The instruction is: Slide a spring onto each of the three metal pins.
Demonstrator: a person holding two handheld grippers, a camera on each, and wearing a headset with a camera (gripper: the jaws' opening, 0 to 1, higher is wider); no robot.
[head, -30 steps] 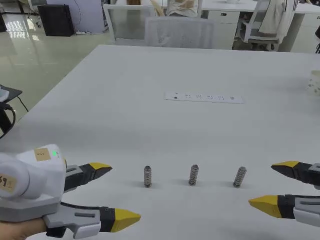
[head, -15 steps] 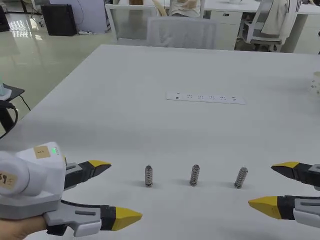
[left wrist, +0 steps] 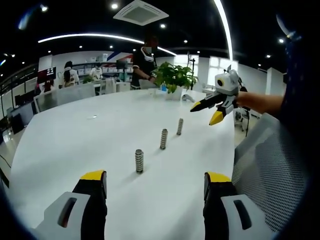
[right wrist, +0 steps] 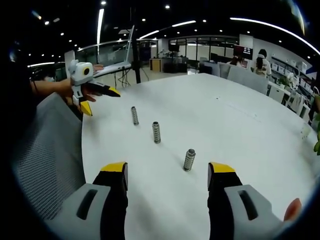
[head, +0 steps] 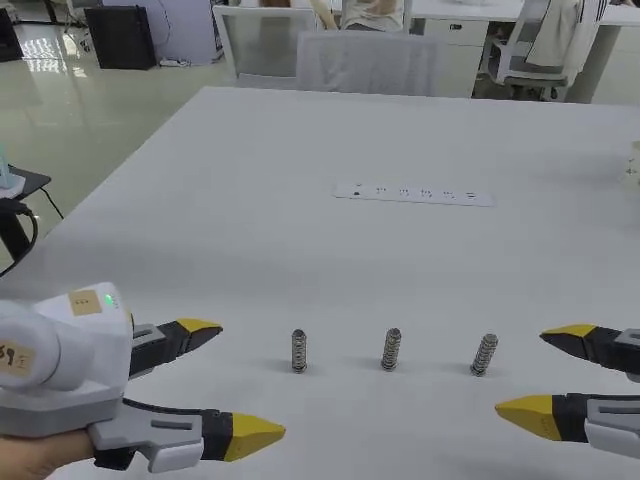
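Nothing on the bench (head: 300, 150) has shifted over the last second; just the headset view has drifted a touch, and both tools hold their places. Three springs (head: 391, 349) stand upright in a row at 6 o'clock from the power strip (head: 414, 195), apparently each already over one of the pins, though these are too small to make out. At 9 o'clock of the row sits the left hand-held gripper (head: 245, 380), at 3 o'clock the right hand-held gripper (head: 522, 372), both spread wide and empty. Best now to check that each spring is fully seated, then draw back low and straight without brushing the row.
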